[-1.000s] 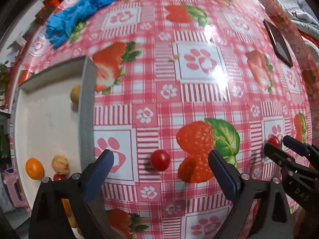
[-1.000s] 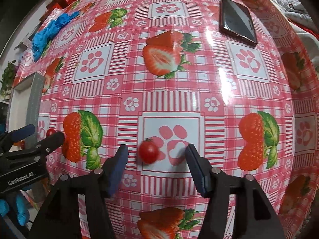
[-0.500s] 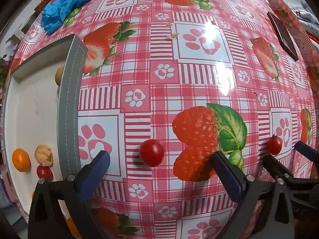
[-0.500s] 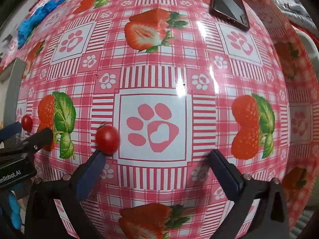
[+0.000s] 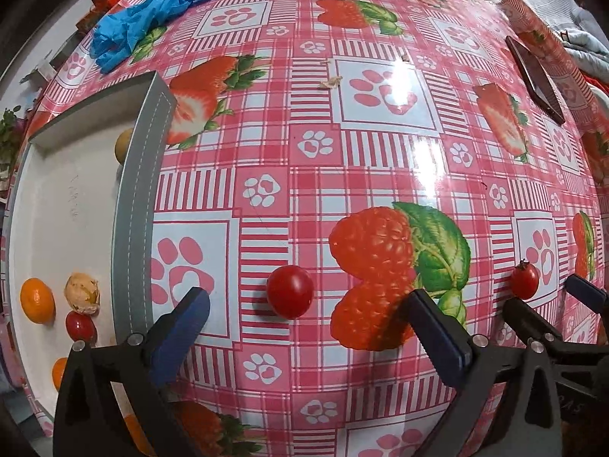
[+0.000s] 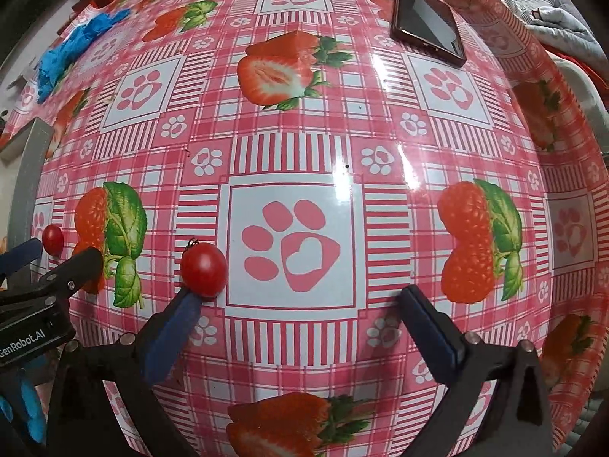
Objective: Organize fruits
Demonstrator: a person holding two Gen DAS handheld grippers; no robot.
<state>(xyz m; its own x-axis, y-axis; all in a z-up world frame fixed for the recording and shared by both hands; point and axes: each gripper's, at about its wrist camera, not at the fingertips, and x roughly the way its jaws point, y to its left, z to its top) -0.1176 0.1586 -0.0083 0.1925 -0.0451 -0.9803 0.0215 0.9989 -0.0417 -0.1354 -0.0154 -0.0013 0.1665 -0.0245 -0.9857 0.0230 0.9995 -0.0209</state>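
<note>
Red cherry tomato (image 5: 290, 291) on worktop (image 5: 380, 160) between wide left gripper (image 5: 304, 320) fingers | stemmed tomato (image 6: 203, 269) touching wide right gripper (image 6: 300, 316) left fingertip (image 6: 186, 304) | tray (image 5: 139, 205) left, holding fruit

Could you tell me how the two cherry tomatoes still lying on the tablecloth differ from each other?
The tomato ahead of the left gripper has no visible stem, while the tomato by the right gripper keeps a small green one. The left gripper's tomato lies centred between its open fingers; the right gripper's tomato sits off to the side, at the tip of one finger. Both are red, round and outside the tray.
</note>
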